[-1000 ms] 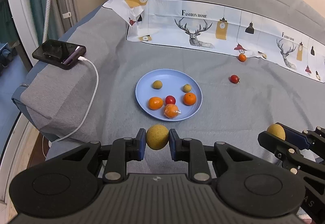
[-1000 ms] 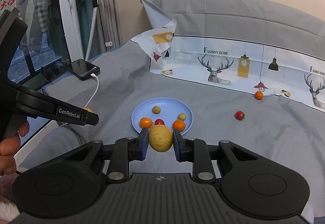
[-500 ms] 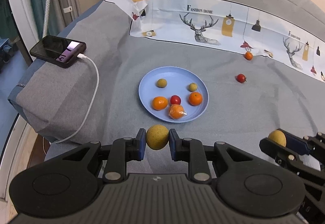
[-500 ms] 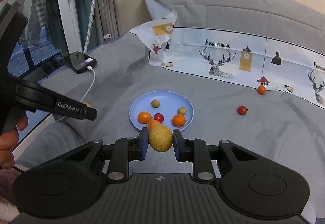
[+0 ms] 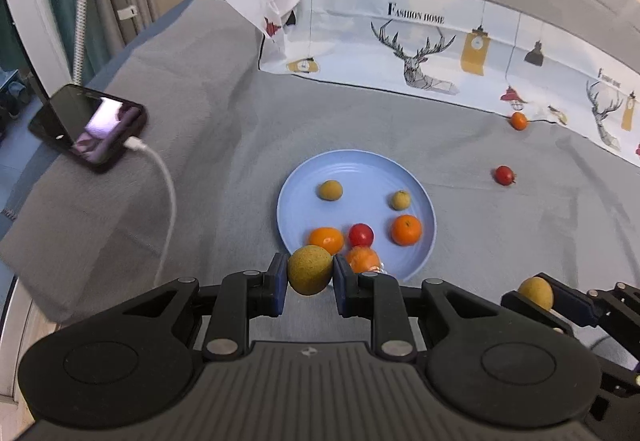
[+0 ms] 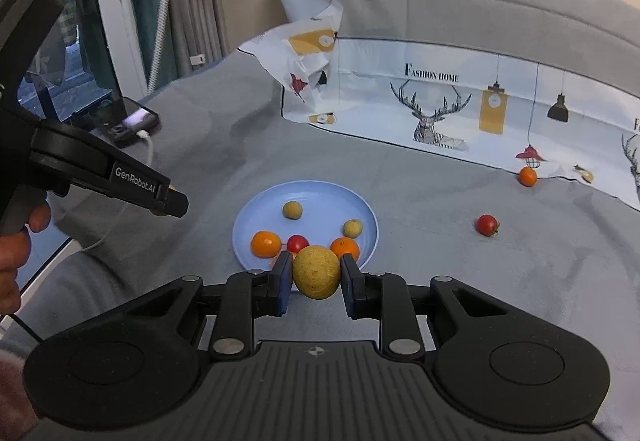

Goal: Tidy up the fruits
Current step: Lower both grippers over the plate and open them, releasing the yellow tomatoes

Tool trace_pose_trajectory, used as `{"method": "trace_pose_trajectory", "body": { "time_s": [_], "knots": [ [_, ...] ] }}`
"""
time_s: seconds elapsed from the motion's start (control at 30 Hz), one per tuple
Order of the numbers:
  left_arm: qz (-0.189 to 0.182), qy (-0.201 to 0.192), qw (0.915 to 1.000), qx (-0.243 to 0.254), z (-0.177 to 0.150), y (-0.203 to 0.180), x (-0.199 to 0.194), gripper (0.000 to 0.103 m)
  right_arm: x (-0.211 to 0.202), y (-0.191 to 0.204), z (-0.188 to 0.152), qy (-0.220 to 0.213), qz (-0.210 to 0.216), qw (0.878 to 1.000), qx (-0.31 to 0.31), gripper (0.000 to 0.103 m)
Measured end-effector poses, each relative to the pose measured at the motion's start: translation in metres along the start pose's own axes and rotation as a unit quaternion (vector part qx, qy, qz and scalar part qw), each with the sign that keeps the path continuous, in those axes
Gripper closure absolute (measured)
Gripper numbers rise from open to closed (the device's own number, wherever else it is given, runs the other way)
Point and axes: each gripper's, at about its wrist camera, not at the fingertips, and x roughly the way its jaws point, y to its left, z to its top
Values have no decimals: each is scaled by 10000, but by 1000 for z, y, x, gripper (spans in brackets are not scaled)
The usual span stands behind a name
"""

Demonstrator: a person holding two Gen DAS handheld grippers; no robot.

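Two yellow-green fruits were clamped, one in the left gripper (image 5: 310, 277), one in the right gripper (image 6: 316, 273), both near the blue plate's (image 5: 416, 193) front rim on the bed.

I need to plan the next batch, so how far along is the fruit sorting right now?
Done: six small fruits lie on the round light-blue plate.

In hand: the left gripper is shut on a yellow-green round fruit; the right gripper is shut on a yellow round fruit, both near the plate.

Left: a small red fruit and a small orange fruit lie on the grey blanket.
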Motion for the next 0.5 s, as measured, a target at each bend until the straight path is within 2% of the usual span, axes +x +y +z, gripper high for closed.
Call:
{"method": "trace_pose_trajectory", "body": {
  "time_s": [0.13,0.5],
  "knots": [
    [-12,229,9997,5,16,-4,34,77,39,-7,7,229,16,9997,66,76],
    [158,496,9984,241,49,-17,129,77,138,-17,15,746,159,9971,15,76]
  ]
}}
